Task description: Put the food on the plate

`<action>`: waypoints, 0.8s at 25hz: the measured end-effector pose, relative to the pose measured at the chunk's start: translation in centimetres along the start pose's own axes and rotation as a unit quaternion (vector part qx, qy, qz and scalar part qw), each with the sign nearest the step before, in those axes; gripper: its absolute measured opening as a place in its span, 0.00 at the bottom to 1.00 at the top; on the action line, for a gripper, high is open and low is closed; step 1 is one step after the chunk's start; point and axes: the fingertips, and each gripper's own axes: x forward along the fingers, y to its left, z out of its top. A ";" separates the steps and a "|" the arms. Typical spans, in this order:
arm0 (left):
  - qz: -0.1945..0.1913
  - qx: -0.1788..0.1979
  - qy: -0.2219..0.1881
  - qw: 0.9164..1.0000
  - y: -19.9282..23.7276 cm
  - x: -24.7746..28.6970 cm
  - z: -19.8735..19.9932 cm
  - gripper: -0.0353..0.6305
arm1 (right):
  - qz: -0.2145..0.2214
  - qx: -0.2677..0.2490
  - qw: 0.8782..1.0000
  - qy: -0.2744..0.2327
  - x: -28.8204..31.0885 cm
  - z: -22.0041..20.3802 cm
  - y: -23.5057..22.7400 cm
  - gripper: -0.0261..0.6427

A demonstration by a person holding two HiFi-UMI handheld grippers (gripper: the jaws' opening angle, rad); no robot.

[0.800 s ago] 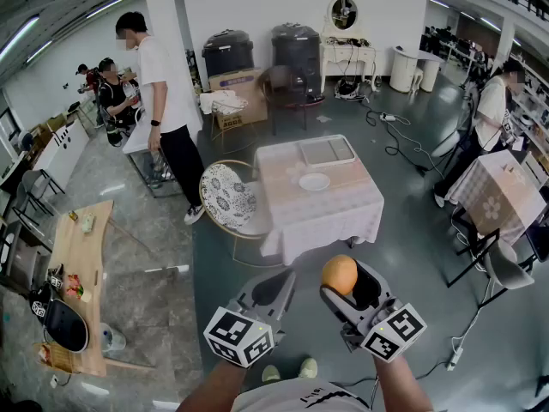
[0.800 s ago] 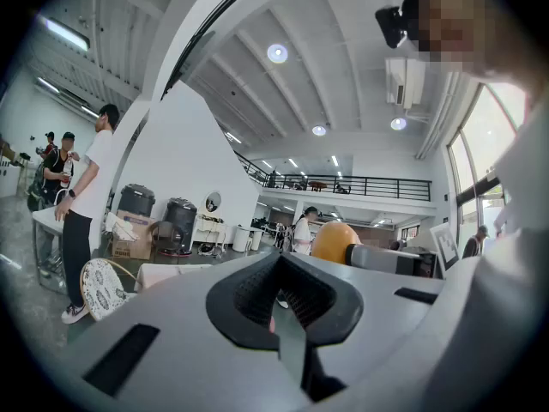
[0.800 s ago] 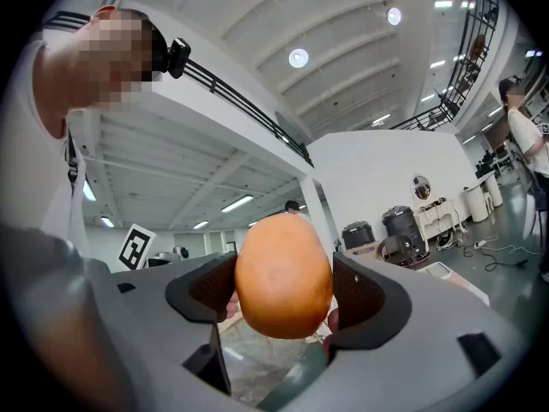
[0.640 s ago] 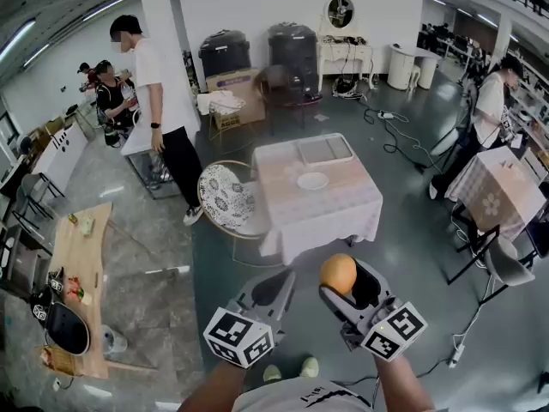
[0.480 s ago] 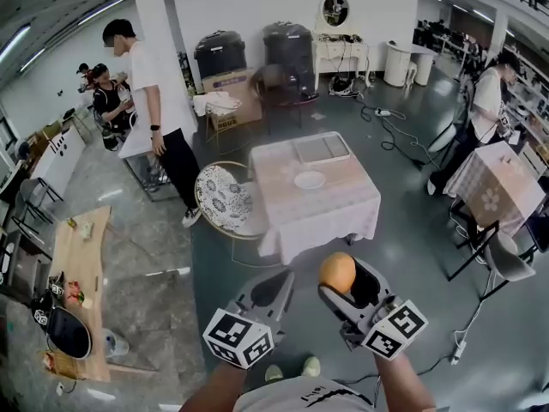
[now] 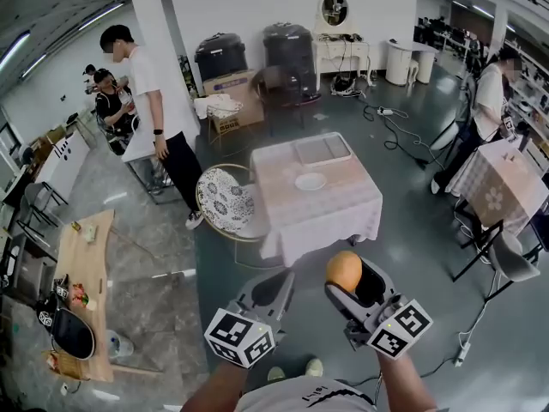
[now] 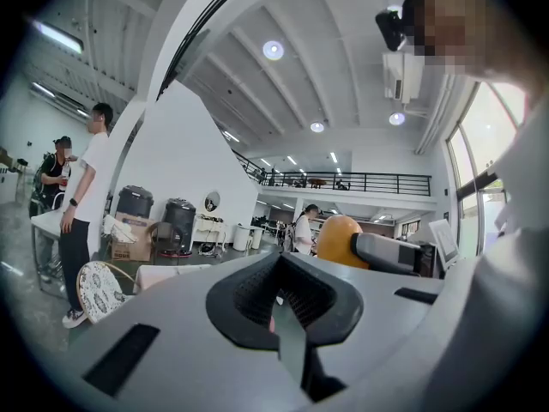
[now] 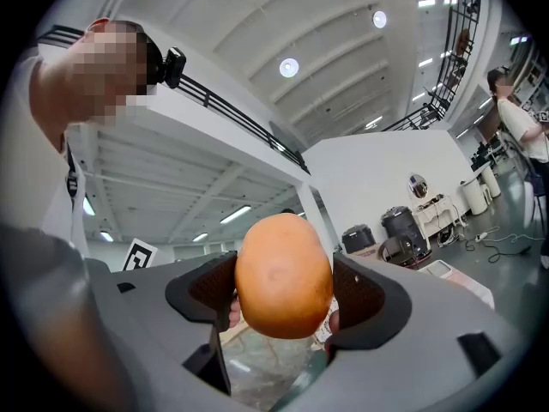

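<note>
A round orange piece of food (image 6: 343, 269) sits between the jaws of my right gripper (image 6: 350, 280), which is shut on it and held up near my chest. The right gripper view shows the food (image 8: 283, 275) pressed by both dark pads. My left gripper (image 6: 273, 288) is beside it, shut with nothing in it; its pads (image 7: 257, 292) meet. A small white plate (image 6: 310, 181) lies on a cloth-covered table (image 6: 343, 209) some way ahead across the floor.
A metal tray (image 6: 323, 150) lies behind the plate. A patterned round chair (image 6: 226, 200) stands at the table's left. A person in a white shirt (image 6: 153, 84) stands further left. A wooden bench (image 6: 81, 281) is at far left, another dressed table (image 6: 506, 191) at right.
The view has drifted a little, so the table and the standing person sit slightly differently in frame. Both grippers keep their places, and the right one still holds the food.
</note>
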 end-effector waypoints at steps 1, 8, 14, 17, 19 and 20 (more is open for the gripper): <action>0.001 0.001 0.002 1.000 -0.1 0.2 -0.1 0.06 | 0.000 0.003 1.000 -0.002 -0.1 0.1 -0.3 0.51; 0.009 -0.005 -0.009 1.000 -0.8 1.2 0.0 0.06 | 0.008 0.007 1.000 -0.008 -1.1 0.5 -1.9 0.51; 0.020 -0.002 -0.006 1.000 -0.6 3.3 -0.2 0.06 | -0.005 0.026 0.999 -0.021 -2.1 1.6 -4.9 0.51; 0.014 -0.003 -0.003 1.000 -0.7 4.5 -0.3 0.06 | -0.012 0.028 0.999 -0.021 -2.4 1.7 -5.8 0.51; 0.007 -0.002 -0.003 1.000 -0.8 5.4 -0.3 0.06 | -0.019 0.029 0.999 -0.021 -2.6 1.7 -6.7 0.51; 0.005 -0.002 -0.003 1.000 -0.8 5.9 -0.3 0.06 | -0.023 0.029 0.999 -0.021 -2.6 1.7 -7.2 0.51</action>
